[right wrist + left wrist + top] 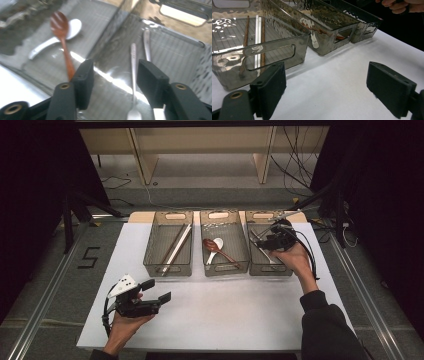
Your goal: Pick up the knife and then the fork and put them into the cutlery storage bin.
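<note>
**Cutlery sorted into bins: right gripper lets go over the right-hand bin**

At the left of the table [200,315], the left gripper [159,290] rests low over the white surface in the person's hand, jaws spread wide with nothing between them. It looks idle and is best kept there, clear of the work.

Beyond it stand three smoked-plastic bins in a row. The left bin [150,255] holds chopsticks [176,245], brown and white ones lying lengthwise. The middle bin [246,255] holds a white spoon [72,27] with a brown wooden spoon [60,25] lying across it.

The right bin [251,255] is where the work is. The right gripper [270,240] hovers above it, tilted down into it. Its jaws stand apart and grip nothing. In the right gripper view, two metal utensils [133,65] lie on the ribbed floor of the bin, one running right under the gap between the jaws, the other just beyond it. Their heads cannot be made out, so whether they are forks or spoons is unclear.

The step in hand appears to be the release and withdrawal. To do it well, the person should keep the jaws parted and lift straight up until they clear the bin's rim, not drag sideways: the pads hang near the wall shared with the middle bin, and a slanting exit could knock it or nudge the thin-walled bin out of line.
</note>
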A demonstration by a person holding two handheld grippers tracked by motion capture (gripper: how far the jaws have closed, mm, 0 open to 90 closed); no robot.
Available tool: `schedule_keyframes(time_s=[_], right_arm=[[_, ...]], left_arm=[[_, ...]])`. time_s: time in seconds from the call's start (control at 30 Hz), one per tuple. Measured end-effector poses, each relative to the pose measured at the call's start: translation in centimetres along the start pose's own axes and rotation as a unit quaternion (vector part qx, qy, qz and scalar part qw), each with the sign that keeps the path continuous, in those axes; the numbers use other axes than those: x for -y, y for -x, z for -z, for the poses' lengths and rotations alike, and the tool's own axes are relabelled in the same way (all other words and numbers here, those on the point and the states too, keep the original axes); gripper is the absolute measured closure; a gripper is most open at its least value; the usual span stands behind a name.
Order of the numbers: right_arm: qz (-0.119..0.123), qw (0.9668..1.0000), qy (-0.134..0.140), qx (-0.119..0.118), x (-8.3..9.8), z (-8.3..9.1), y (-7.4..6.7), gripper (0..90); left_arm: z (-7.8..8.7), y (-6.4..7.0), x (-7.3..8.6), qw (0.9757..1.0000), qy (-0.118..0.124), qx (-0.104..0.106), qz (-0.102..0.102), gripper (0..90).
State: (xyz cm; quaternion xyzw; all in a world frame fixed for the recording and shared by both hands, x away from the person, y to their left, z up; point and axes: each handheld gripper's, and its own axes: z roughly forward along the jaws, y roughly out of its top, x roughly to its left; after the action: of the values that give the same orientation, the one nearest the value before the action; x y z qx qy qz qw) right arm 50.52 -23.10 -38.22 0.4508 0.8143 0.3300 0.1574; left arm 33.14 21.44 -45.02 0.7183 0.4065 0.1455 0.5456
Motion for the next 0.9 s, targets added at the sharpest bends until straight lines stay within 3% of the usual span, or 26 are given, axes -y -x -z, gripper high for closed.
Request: schedule_keyframes(time_s=[0.33, 0.9], right_arm=[[0.007, 0.9976, 0.053, -0.044, 1.1, 2.3, -2.7, 36.3], [0.019, 0.9913, 0.107, -0.074, 3.6, 4.6, -6.4, 30.6]], left_arm=[[-0.1, 0.0, 0.0, 1.0, -0.003, 0.002, 0.003, 15.7], [-0.2, 0.1, 0.0, 1.0, -0.003, 0.006, 0.005, 15.6]])
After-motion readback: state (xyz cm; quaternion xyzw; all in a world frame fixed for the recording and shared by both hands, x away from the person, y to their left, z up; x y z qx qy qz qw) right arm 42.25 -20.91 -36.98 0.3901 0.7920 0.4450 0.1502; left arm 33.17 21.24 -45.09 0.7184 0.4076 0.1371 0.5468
